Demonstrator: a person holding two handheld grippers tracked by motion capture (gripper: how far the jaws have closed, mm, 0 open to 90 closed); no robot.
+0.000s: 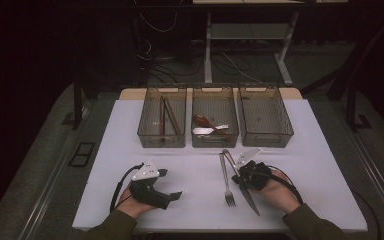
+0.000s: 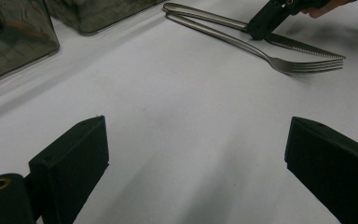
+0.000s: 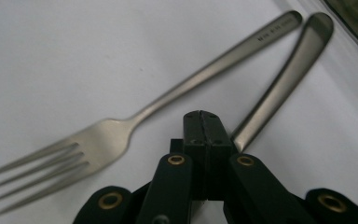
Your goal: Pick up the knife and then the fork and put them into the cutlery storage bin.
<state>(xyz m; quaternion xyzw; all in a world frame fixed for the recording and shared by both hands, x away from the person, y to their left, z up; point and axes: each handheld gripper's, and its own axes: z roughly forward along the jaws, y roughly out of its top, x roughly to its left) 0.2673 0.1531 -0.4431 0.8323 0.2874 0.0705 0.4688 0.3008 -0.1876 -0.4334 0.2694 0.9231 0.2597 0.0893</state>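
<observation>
My right gripper (image 3: 202,122) has its jaws pressed fully together — I see no gap between the two black pads in the right gripper view. They rest over the knife (image 3: 283,77), whose handle runs out from just beside the closed tips toward the upper right. Whether the blade is pinched between the pads or only lies under them, I cannot tell. In the high view the right gripper (image 1: 241,170) sits on the knife (image 1: 250,200) near its middle, and the blade points toward my side of the counter (image 1: 190,175).

The fork (image 3: 135,121) lies just beside the knife, on the left of it, with its tines toward me; the two handle ends almost meet at the far side. The fork (image 1: 226,180) is not touched by any jaw.

My left gripper (image 2: 196,163) has its jaws wide open — nothing between them, only the bare white counter. In the high view the left gripper (image 1: 172,196) rests well apart from the cutlery.

Three transparent bins stand in a row at the far edge: the left bin (image 1: 162,140) holds chopsticks (image 1: 169,116), the middle bin (image 1: 215,140) holds spoons (image 1: 207,125).
</observation>
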